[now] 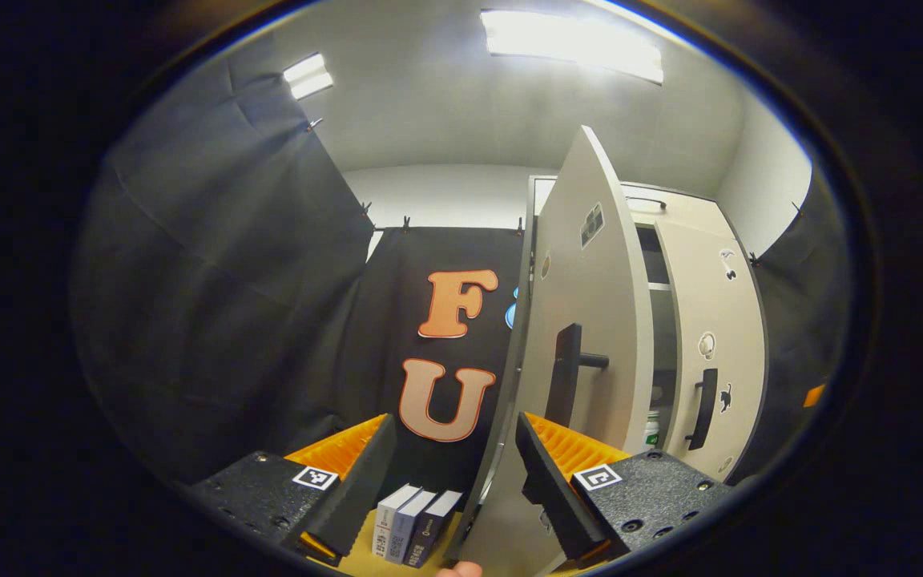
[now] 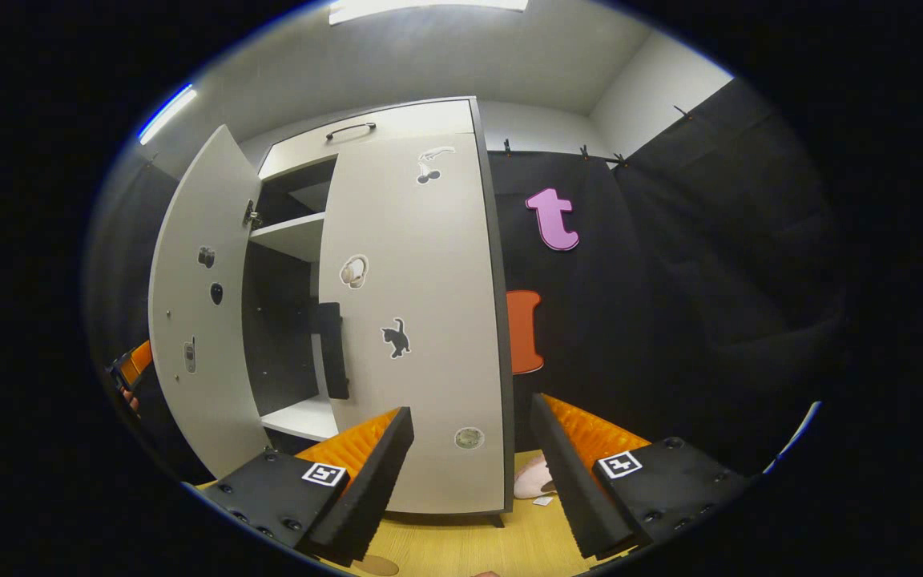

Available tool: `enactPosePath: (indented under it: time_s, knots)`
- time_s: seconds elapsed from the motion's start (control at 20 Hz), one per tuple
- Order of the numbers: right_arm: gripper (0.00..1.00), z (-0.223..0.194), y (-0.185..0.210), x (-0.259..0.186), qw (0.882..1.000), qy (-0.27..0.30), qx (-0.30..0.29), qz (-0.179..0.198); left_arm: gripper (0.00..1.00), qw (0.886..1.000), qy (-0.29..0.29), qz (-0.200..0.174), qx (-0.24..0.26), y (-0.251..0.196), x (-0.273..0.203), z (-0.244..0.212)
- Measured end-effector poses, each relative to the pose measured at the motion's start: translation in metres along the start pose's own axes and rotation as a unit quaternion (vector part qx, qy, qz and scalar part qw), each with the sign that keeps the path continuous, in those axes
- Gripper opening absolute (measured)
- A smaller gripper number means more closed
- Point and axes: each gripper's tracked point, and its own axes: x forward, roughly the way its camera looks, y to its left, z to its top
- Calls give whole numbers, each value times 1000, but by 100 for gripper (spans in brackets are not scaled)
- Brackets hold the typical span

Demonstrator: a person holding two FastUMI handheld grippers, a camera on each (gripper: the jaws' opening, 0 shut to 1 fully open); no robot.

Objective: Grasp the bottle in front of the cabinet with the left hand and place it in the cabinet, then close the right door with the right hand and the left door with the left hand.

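The cabinet is pale grey with small stickers; its left door stands ajar, its right door nearly closed. Both the left gripper and right gripper are wide open, holding nothing.

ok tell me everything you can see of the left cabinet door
The left cabinet door is a tall, pale, smooth panel, seemingly laminate, standing upright and swung open on its hinge. A dark bar handle sticks out of its outer face; small stickers dot both faces. Its edge lies between the open left tongs, apparently untouched.
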Motion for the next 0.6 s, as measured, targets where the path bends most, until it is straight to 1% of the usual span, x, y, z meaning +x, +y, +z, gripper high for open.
enactPosePath:
  time_s: [0.05,0.2,0.35,0.5,0.6]
  knots:
    - [98,0,-2,-1,1000,1,2,-1,92,1000,3,-6,-4,-5,0,-2]
    - [98,1,-10,-7,1000,2,1,-8,92,999,6,-27,-14,-23,3,-3]
    - [98,0,-15,-11,1000,4,-3,-15,92,999,-1,-46,-13,-41,10,-1]
    - [98,1,-19,-16,1000,3,-6,-22,92,997,4,-79,-10,-73,9,-6]
    - [98,1,-25,-20,1000,1,-7,-30,93,995,1,-100,-18,-89,9,-5]
